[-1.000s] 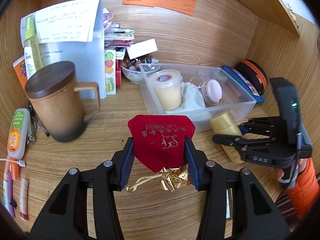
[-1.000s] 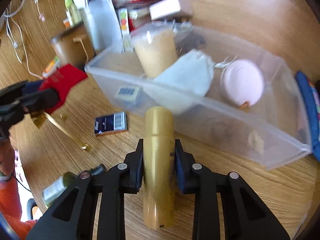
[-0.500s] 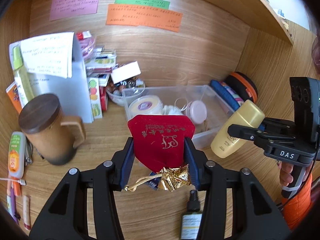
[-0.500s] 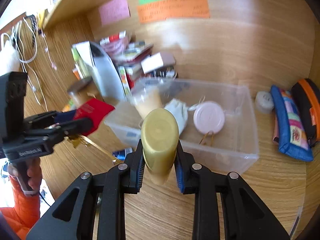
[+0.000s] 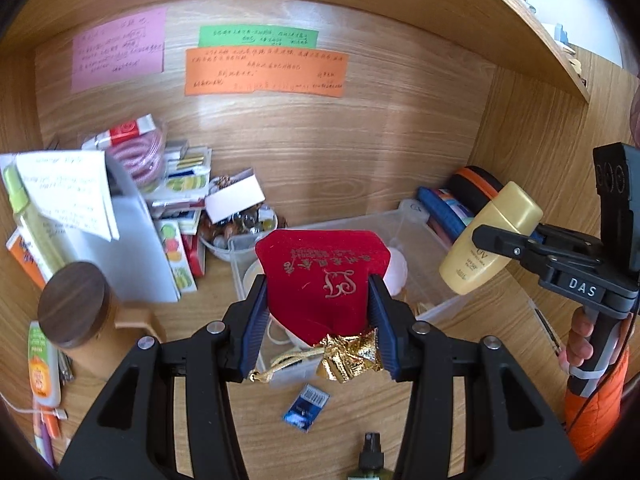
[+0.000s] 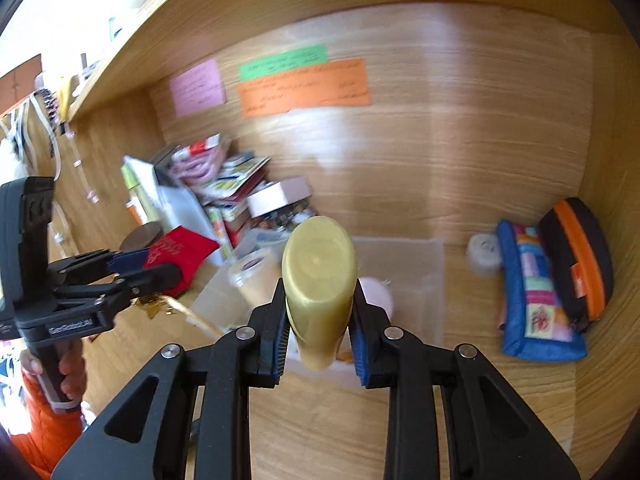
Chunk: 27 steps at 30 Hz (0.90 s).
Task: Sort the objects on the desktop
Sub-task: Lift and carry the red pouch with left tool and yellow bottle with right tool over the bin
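My left gripper (image 5: 318, 312) is shut on a red velvet pouch (image 5: 322, 276) with a gold drawstring, held above the near end of a clear plastic bin (image 5: 420, 236). My right gripper (image 6: 318, 320) is shut on a gold sunscreen bottle (image 6: 318, 280), lifted and tilted over the bin (image 6: 424, 280). The bottle also shows in the left wrist view (image 5: 486, 240), to the right of the bin. The pouch shows at the left in the right wrist view (image 6: 178, 256). The bin holds a cream jar (image 6: 256, 276) and a pink round case (image 5: 396, 272).
A brown lidded mug (image 5: 80, 316) and a white folder (image 5: 132, 248) stand at the left, with stacked packets behind. A blue pencil case (image 6: 536, 296) and a black-orange case (image 6: 576, 256) lie at the right. A small blue card (image 5: 306, 406) and a spray bottle (image 5: 370, 460) lie on the desk in front.
Both grippers have risen and drawn back from the desk with their objects. The gold bottle went from lying low before the bin to raised and tilted above it. The pouch now hangs over the bin.
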Tool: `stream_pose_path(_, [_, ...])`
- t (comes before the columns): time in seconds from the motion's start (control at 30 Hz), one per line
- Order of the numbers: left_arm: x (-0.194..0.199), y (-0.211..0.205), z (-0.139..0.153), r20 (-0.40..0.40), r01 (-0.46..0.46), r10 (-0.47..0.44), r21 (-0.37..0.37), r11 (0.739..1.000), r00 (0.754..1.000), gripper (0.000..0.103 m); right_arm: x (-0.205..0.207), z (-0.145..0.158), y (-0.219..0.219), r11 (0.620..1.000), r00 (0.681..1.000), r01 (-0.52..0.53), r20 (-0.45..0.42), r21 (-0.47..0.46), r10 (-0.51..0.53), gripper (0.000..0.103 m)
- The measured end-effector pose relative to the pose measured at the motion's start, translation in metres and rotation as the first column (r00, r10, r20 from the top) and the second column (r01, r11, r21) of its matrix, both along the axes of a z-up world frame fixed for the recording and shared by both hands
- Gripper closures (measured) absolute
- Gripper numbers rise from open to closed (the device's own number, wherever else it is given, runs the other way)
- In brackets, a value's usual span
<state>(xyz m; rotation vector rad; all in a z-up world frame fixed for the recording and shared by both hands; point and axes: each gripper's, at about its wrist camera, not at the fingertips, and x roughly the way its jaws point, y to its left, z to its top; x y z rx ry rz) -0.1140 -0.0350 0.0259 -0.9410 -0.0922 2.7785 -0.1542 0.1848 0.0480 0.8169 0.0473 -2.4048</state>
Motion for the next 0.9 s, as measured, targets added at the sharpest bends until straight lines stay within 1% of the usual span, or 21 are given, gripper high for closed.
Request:
stream_pose_path(0.07, [-0.007,0.002,0.0,0.004,0.003,-0.003,0.003,1.0,1.0,0.055,-0.006,0.001,0.003,1.0,1.0,0.023,-0.012,0.016,-0.023,0.079])
stream_pose_path(0.2, [-0.023,0.007,-0.005,0.023,0.007,-0.008,0.006,1.0,1.0,0.055,-0.022,-0.002,0.008,0.997,0.998,0.062,-0.007,0.041,-0.062,0.079])
stream_pose_path(0.33, [-0.039,0.012,-0.015,0.052,0.009,-0.009,-0.001,1.0,0.999,0.055,-0.036,-0.015,0.008,0.993,0.997,0.081,0.006,0.087,-0.082,0.079])
stream_pose_path(0.5, [-0.059,0.02,-0.032,0.094,0.013,-0.011,-0.017,1.0,0.995,0.055,-0.052,-0.033,0.008,0.99,0.995,0.08,0.049,0.116,-0.086,0.079])
stream_pose_path(0.7, [-0.079,0.034,-0.05,0.139,0.031,-0.023,-0.054,0.998,0.99,0.055,-0.067,-0.052,-0.001,0.983,0.994,0.058,0.077,0.177,-0.073,0.079])
stream_pose_path(0.77, [-0.082,0.04,-0.052,0.135,0.027,-0.015,-0.088,0.996,0.991,0.055,-0.073,-0.057,-0.004,0.978,0.994,0.053,0.083,0.202,-0.071,0.079])
stream_pose_path(0.9, [-0.088,0.047,-0.053,0.131,0.032,-0.016,-0.12,0.992,0.991,0.054,-0.081,-0.067,-0.011,0.964,0.995,0.039,0.083,0.263,-0.063,0.079])
